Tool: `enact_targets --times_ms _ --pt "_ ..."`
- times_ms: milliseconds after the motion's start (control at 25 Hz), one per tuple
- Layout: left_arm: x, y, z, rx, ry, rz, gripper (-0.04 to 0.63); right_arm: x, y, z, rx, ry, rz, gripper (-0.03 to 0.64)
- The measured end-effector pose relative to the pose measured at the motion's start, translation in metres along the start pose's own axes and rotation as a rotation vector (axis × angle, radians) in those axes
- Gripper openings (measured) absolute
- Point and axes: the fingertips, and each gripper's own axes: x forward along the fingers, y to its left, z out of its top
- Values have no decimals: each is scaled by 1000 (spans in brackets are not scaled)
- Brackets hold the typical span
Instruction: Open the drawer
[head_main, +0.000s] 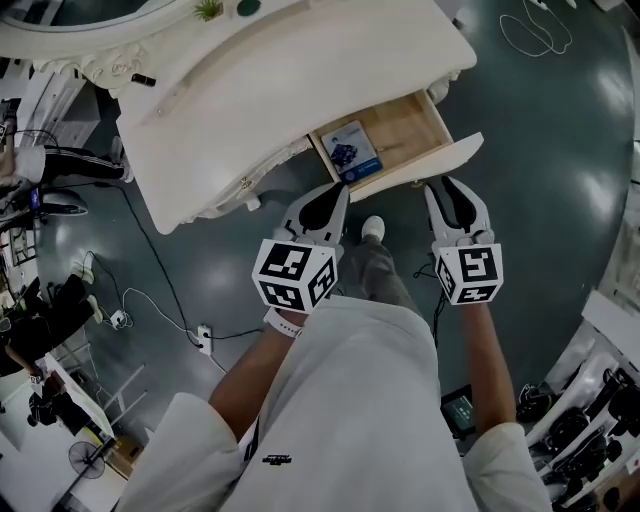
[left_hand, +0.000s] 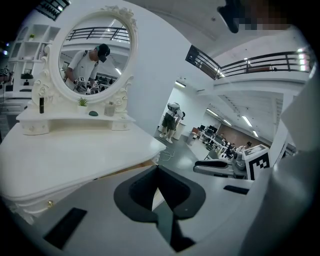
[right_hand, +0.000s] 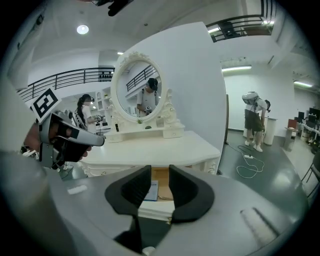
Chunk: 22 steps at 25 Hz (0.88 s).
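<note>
The white dressing table has its right-hand drawer pulled out, showing a wooden inside with a blue booklet in it. Both grippers hang in the air just in front of the drawer's white front, touching nothing. My left gripper is shut, its pads meeting at the tips, with nothing held. My right gripper stands open with a narrow empty gap. Through that gap the open drawer and the booklet show below.
An oval mirror with small items on its shelf stands at the table's back. Cables and a power strip lie on the dark floor at the left. My shoe is below the drawer. People stand far off.
</note>
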Motion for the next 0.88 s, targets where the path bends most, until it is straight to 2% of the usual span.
enact_targets --times_ms 200,320,880 --pt "-9 -3 16 8 -34 7 8 -5 11 28 -36 -44 20 79" --pt "-16 -5 25 10 -54 10 8 -9 15 39 -28 -46 24 28" --pt "-39 -13 59 24 -129 17 8 -37 18 108 -21 -168 19 12"
